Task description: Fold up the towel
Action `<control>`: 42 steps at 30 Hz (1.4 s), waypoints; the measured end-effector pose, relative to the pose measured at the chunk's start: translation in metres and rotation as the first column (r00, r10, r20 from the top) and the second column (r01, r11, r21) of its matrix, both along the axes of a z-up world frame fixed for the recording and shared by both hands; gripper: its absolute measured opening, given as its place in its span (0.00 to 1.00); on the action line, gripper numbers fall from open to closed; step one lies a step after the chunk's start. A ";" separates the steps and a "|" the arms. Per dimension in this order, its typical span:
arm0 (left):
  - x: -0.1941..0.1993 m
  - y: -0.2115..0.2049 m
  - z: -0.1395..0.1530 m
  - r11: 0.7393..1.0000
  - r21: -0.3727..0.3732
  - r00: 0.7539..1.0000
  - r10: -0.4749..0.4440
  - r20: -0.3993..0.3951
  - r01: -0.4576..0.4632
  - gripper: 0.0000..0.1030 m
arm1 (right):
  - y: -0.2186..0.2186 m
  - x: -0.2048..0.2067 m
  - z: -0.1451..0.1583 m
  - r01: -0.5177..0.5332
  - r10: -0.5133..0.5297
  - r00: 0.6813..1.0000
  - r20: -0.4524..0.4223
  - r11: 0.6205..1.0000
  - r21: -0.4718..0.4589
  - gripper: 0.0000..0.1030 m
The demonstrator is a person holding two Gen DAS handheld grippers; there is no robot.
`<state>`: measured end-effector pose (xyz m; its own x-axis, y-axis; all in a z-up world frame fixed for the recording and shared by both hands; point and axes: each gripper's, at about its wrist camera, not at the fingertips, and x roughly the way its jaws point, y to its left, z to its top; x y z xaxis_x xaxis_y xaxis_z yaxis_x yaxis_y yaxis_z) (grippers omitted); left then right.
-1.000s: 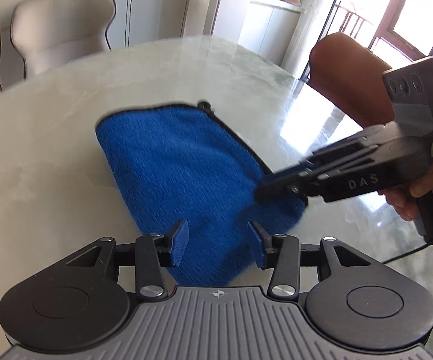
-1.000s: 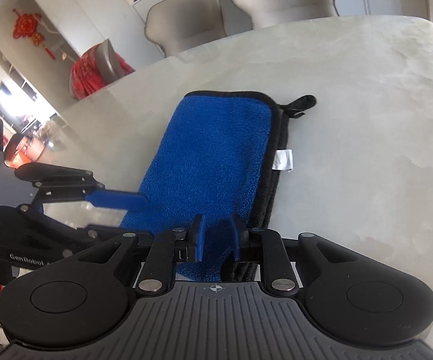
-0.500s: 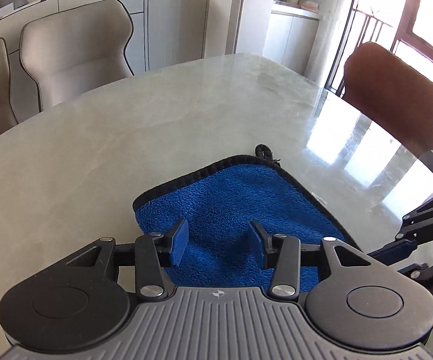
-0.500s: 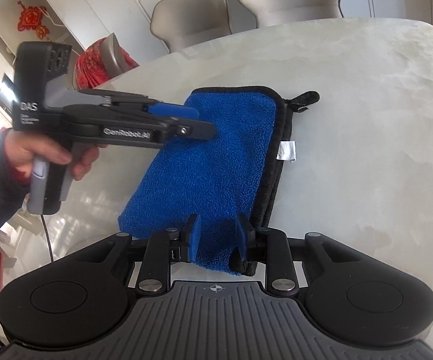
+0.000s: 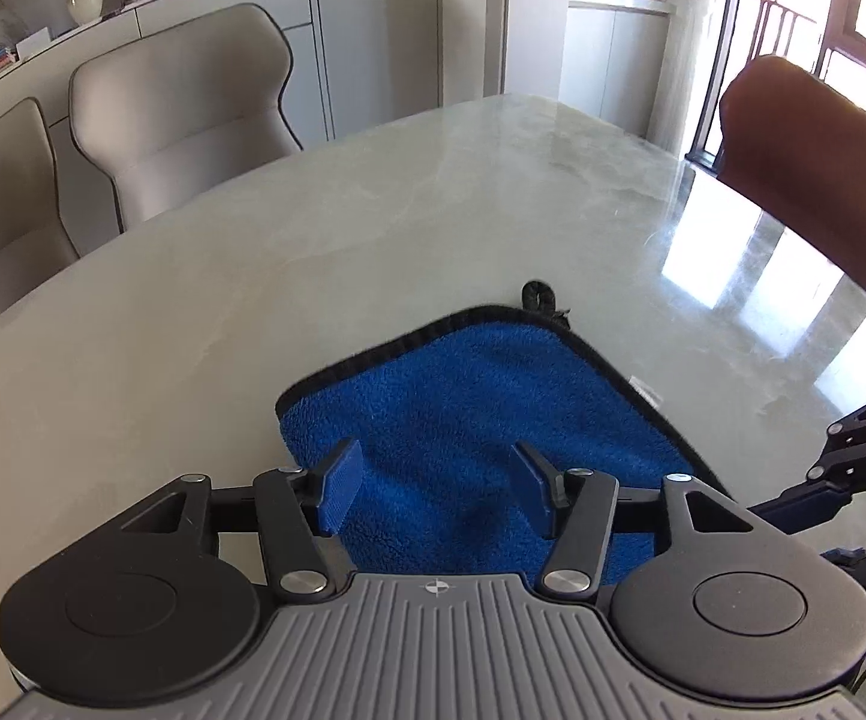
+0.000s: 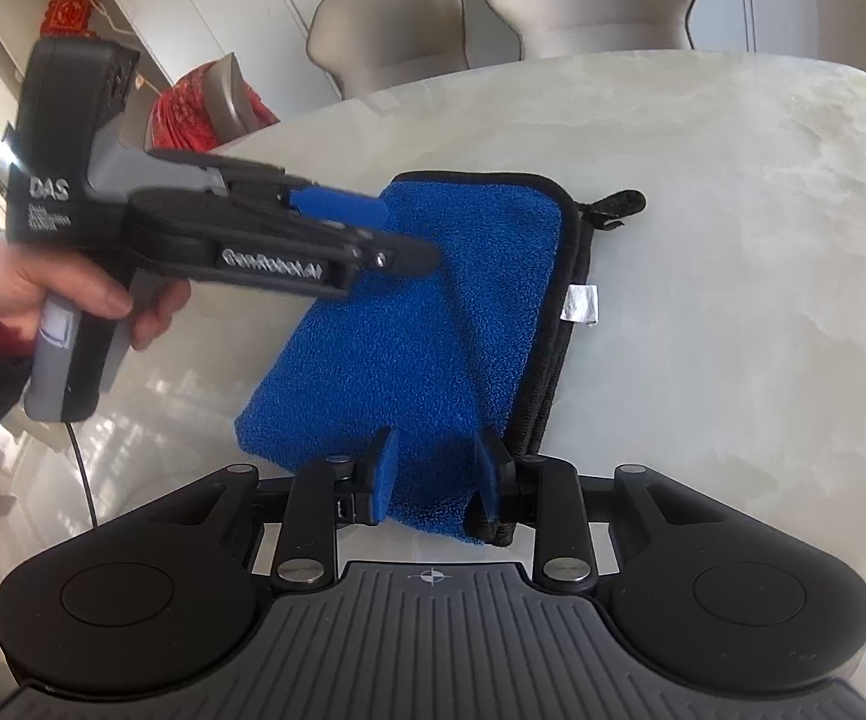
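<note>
Folded blue towel (image 6: pixel 433 324) lying flat on counter (image 6: pixel 733 210), bare marble surrounding; left gripper (image 6: pixel 397 240), marked "DAS", and right gripper (image 6: pixel 436 468) hovering, fingers parted, gripping nothing.

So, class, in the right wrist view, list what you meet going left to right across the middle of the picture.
Left hand → left hand-held gripper → blue towel → white care label → bare marble table.

Towel (image 5: pixel 481 438) near edge hidden under left claw (image 5: pixel 436 495) body. Right claw (image 5: pixel 841 480) cut off at frame's right edge, its fingertips hidden. Towel's white tag (image 6: pixel 580 303) print too small to read.
</note>
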<state>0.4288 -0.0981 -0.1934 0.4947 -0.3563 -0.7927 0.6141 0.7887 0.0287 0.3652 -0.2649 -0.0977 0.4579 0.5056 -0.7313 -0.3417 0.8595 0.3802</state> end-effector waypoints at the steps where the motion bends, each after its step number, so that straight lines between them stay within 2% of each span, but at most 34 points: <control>1: -0.002 0.000 -0.001 1.000 -0.003 1.000 0.006 0.011 -0.006 0.56 | 0.000 0.000 0.000 0.002 -0.002 1.000 -0.001 1.000 0.002 0.29; 4: -0.008 0.001 0.005 1.000 0.004 0.999 0.031 0.010 -0.031 0.57 | 0.000 -0.001 0.002 0.017 -0.017 1.000 0.004 1.000 0.002 0.35; 7: -0.015 0.003 0.014 0.998 -0.006 0.998 0.055 0.018 -0.054 0.61 | 0.002 -0.006 0.009 0.041 -0.041 0.999 0.016 0.999 0.000 0.55; 8: -0.020 0.006 0.018 0.998 -0.009 0.998 0.065 0.022 -0.065 0.63 | 0.004 -0.009 0.012 0.054 -0.054 0.998 0.030 0.998 -0.016 0.58; 12: -0.036 0.013 0.032 0.994 0.001 0.994 0.109 0.028 -0.109 0.67 | 0.010 -0.021 0.026 0.084 -0.078 0.994 0.081 0.993 -0.081 0.62; 16: -0.052 0.020 0.042 0.988 0.007 0.988 0.153 0.033 -0.154 0.70 | 0.011 -0.031 0.032 0.143 -0.134 0.988 0.072 0.982 -0.126 0.73; 21: -0.082 0.029 0.052 0.978 -0.009 0.978 0.207 0.006 -0.207 0.70 | 0.017 -0.048 0.034 0.194 -0.185 0.980 0.067 0.965 -0.177 0.77; 23: -0.090 0.033 0.054 0.972 -0.013 0.972 0.233 0.003 -0.233 0.70 | 0.019 -0.055 0.034 0.232 -0.222 0.972 0.072 0.953 -0.195 0.81; 28: -0.121 0.047 0.065 0.957 -0.042 0.958 0.287 0.006 -0.286 0.76 | 0.024 -0.073 0.038 0.277 -0.268 0.961 0.070 0.934 -0.226 0.98; 35: -0.155 0.065 0.077 0.935 -0.055 0.936 0.352 0.007 -0.351 0.78 | 0.037 -0.093 0.054 0.330 -0.315 0.944 0.097 0.893 -0.307 0.99; 42: -0.187 0.082 0.093 0.908 -0.091 0.911 0.412 0.019 -0.409 0.84 | 0.052 -0.113 0.080 0.352 -0.317 0.936 0.155 0.864 -0.359 0.99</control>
